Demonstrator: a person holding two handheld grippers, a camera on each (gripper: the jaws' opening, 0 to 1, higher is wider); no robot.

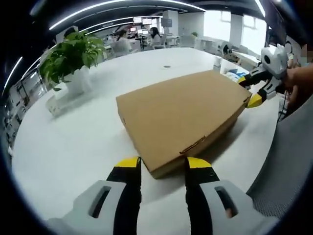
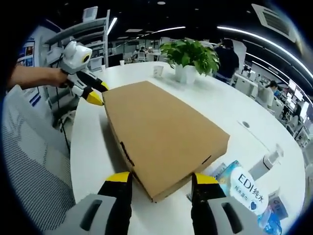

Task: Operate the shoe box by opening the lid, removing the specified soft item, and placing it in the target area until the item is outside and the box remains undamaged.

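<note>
A flat brown cardboard shoe box (image 1: 181,117) lies shut on the round white table (image 1: 63,147). My left gripper (image 1: 163,164) stands open at the near corner of the box, one yellow-tipped jaw on each side of it. At the far right corner my right gripper (image 1: 249,91) is open too, held by a hand. In the right gripper view the box (image 2: 161,132) runs away from me, and my right gripper (image 2: 161,178) straddles its near corner. The left gripper (image 2: 98,93) sits open at the far left corner. The soft item is hidden.
A potted green plant (image 1: 71,56) (image 2: 190,54) stands on the table beyond the box. A blue-and-white tissue pack (image 2: 244,188) and a white bottle (image 2: 266,164) lie by the box's right corner. The person's grey clothing (image 1: 288,161) borders the table. People sit at desks far behind.
</note>
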